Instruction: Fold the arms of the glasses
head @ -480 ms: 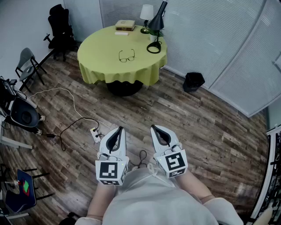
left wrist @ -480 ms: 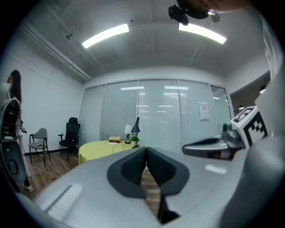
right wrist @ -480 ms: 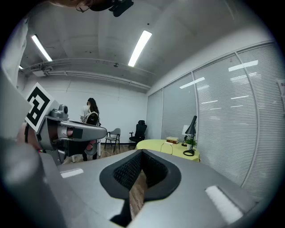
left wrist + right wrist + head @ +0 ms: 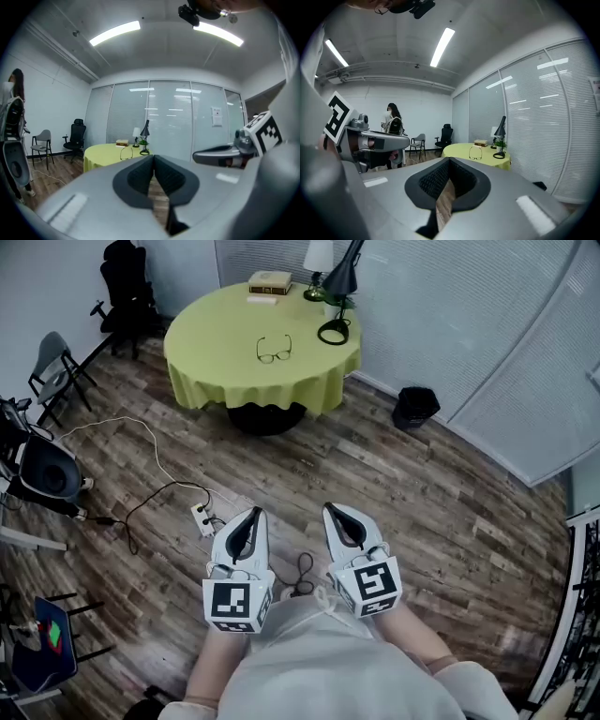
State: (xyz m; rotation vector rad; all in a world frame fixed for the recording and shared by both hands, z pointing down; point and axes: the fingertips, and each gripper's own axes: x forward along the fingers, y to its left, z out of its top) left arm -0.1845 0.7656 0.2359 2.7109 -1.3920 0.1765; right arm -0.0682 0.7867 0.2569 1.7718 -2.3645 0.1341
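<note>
A pair of thin-framed glasses (image 4: 274,350) lies with its arms spread on the round table with the yellow-green cloth (image 4: 216,362), far across the room. In the left gripper view the glasses (image 4: 124,153) are tiny, and in the right gripper view the glasses (image 4: 476,153) are just as small. My left gripper (image 4: 251,517) and right gripper (image 4: 337,514) are held side by side over the wooden floor, far short of the table. Both point towards it. Each is shut with its pads together and nothing between them.
On the table's far side stand a black desk lamp (image 4: 336,296), a white lamp (image 4: 317,263) and stacked books (image 4: 269,282). A black bin (image 4: 415,407) is right of the table. Chairs (image 4: 127,292) and a cable with a power strip (image 4: 202,517) lie left. A person (image 4: 393,136) stands off to the left.
The table and glasses sit slightly higher in the head view, as the view has shifted a little. Both grippers keep the same pose and stay shut.
</note>
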